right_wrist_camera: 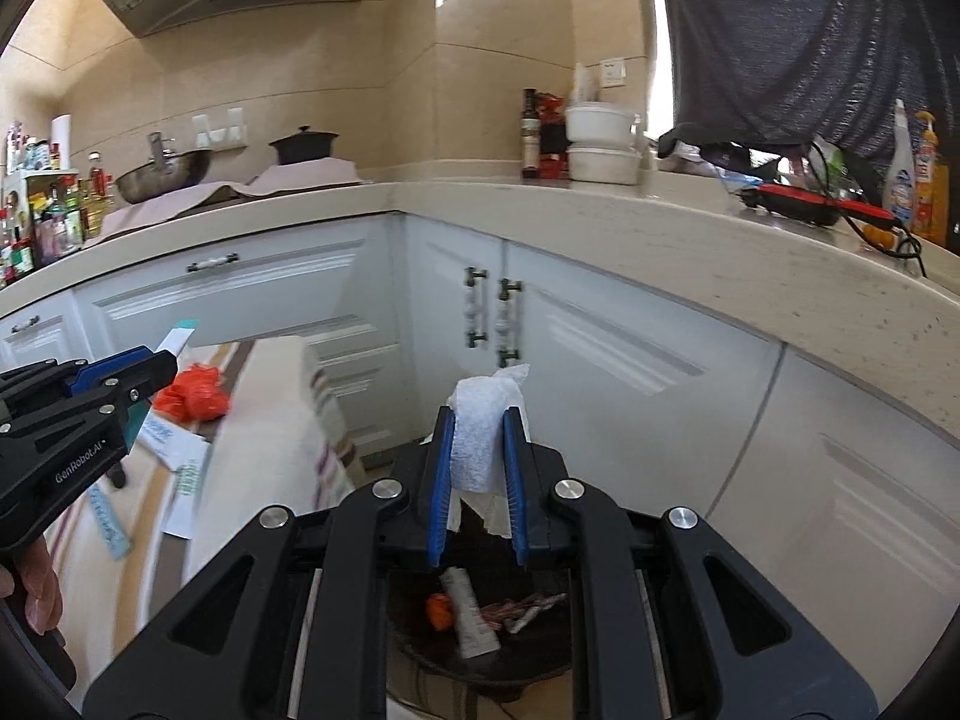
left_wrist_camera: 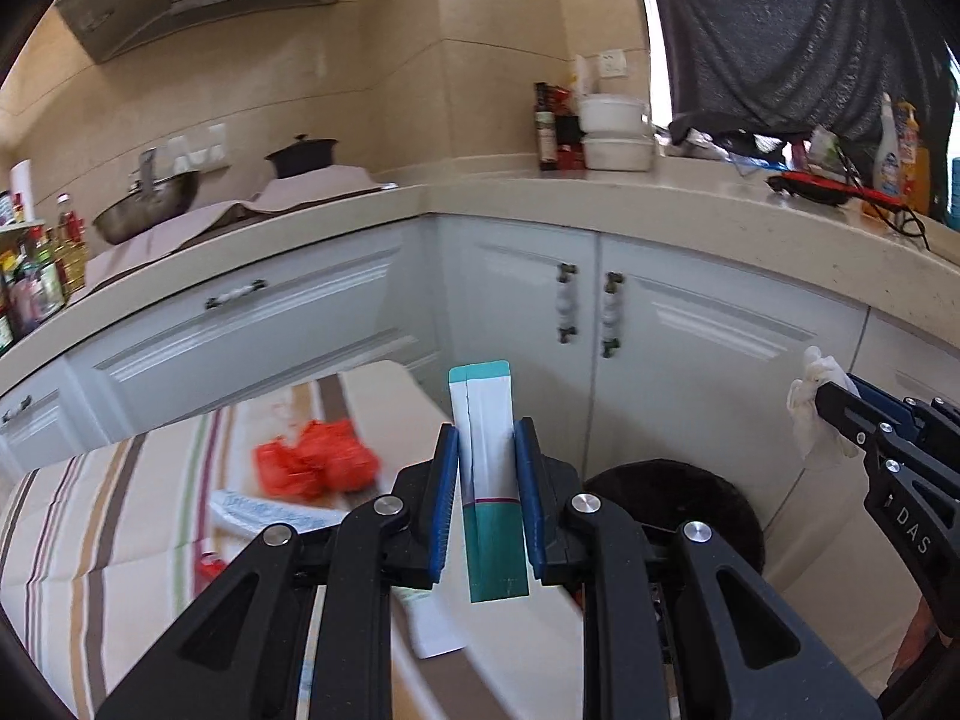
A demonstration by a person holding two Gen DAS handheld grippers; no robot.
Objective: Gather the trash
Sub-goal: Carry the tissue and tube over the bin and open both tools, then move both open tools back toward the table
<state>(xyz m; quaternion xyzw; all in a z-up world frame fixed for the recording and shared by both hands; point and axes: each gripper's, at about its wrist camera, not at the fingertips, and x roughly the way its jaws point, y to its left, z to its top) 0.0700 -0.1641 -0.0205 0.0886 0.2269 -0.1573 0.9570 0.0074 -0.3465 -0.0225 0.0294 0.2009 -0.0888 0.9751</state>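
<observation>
My left gripper [left_wrist_camera: 487,438] is shut on a white and teal carton [left_wrist_camera: 489,480], held upright above the right end of the striped table [left_wrist_camera: 120,540]. My right gripper [right_wrist_camera: 477,426] is shut on a crumpled white paper towel [right_wrist_camera: 483,432] and hangs over the dark round trash bin [right_wrist_camera: 480,660]. The bin holds a white tube [right_wrist_camera: 471,618], an orange scrap and some wrappers. In the left wrist view the bin [left_wrist_camera: 678,498] lies right of the table, with the right gripper [left_wrist_camera: 840,408] and its towel [left_wrist_camera: 810,408] above it. A red crumpled bag [left_wrist_camera: 315,459] and white wrappers [left_wrist_camera: 270,513] lie on the table.
White kitchen cabinets [left_wrist_camera: 660,330] and a beige L-shaped counter [left_wrist_camera: 600,192] stand close ahead. Bottles [left_wrist_camera: 546,126], white containers [left_wrist_camera: 615,132], pots and a red tool [left_wrist_camera: 828,186] sit on the counter. A person's hand [right_wrist_camera: 36,588] grips the left gripper's handle.
</observation>
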